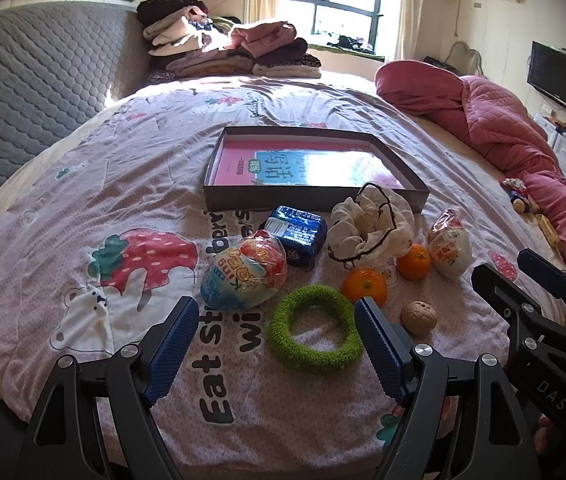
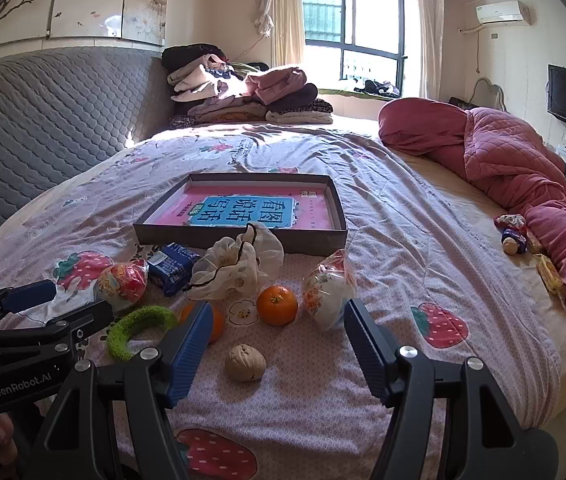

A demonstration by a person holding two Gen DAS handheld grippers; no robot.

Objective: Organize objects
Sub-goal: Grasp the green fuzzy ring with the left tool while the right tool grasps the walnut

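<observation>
Your left gripper [image 1: 277,342] hung over the bed with its blue ribbed jaws wide apart and nothing between the pads. The fuzzy green fabric ring [image 1: 315,330] lay flat on the strawberry-print quilt [image 1: 83,208] just ahead of those jaws, closer to the right-hand pad, which overlapped its rim in the left wrist view; whether they touched could not be told. Being round, the ring had no long axis to line up with.

Your right gripper [image 2: 277,344] also stood with jaws fully apart and empty. A tan wrinkled walnut [image 2: 245,362] sat between and just beyond its pads, so that hand was the nearer one for the walnut, and the left the nearer for the ring.

Farther out lay two oranges [image 1: 364,286] [image 1: 414,261], a clear bag of red and blue printed snacks [image 1: 243,276], a dark blue foil packet [image 1: 297,234], a white mesh drawstring pouch [image 1: 369,226] and a white printed plastic bag [image 1: 449,248]. Beyond them sat the shallow grey cardboard tray [image 1: 311,198] with a pink and blue book inside, the likely place for everything.

The left wrist view showed the whole ring; in the right wrist view only an arc of it [image 2: 139,330] showed, the rest cut off by that gripper's own left-hand pad. That view alone showed the walnut framed by open jaws.
</observation>
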